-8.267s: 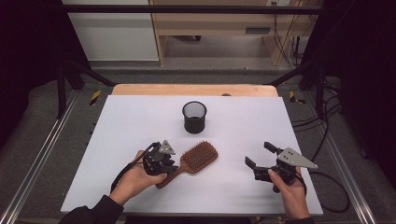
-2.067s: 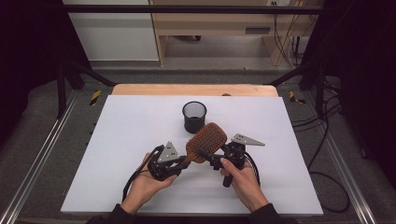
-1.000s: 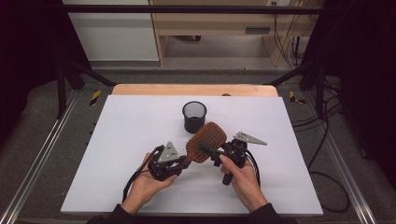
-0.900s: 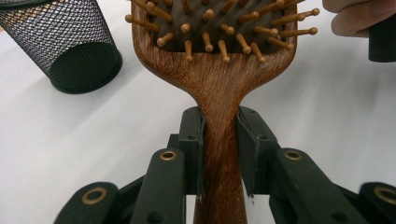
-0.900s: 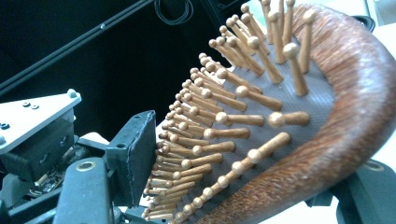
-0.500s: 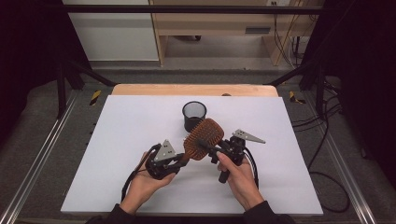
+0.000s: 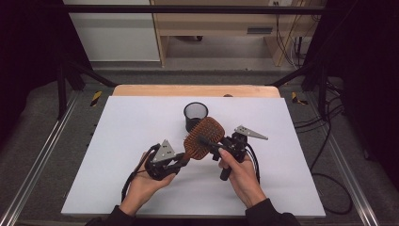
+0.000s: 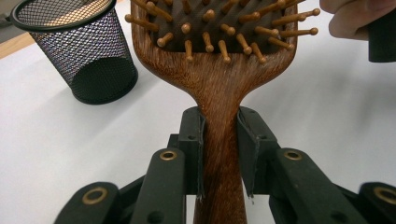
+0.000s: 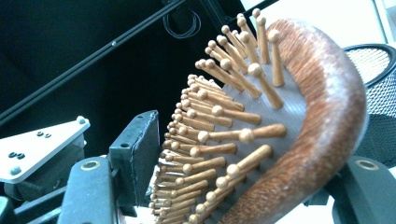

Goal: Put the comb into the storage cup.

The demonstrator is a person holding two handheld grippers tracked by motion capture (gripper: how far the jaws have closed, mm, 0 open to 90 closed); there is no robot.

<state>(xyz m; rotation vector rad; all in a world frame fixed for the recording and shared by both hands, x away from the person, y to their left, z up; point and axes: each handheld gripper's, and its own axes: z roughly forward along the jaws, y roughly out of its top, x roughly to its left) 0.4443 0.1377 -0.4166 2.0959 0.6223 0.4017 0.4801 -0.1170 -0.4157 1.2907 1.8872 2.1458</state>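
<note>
Two grips — left jaws clamped on hairbrush (image 8: 219, 93) handle; right jaws astride head, apart.

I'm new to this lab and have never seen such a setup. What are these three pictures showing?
A person at a white table holds a hand-operated two-jaw tool in each hand. The high view looks down from above; the other two come from cameras riding on each tool. The left tool clamps the handle of a wooden hairbrush, lifted off the table. The right tool has its jaws around the brush head, one at the bristles, one behind the back; whether they press is unclear. A black mesh cup stands just beyond.
</note>
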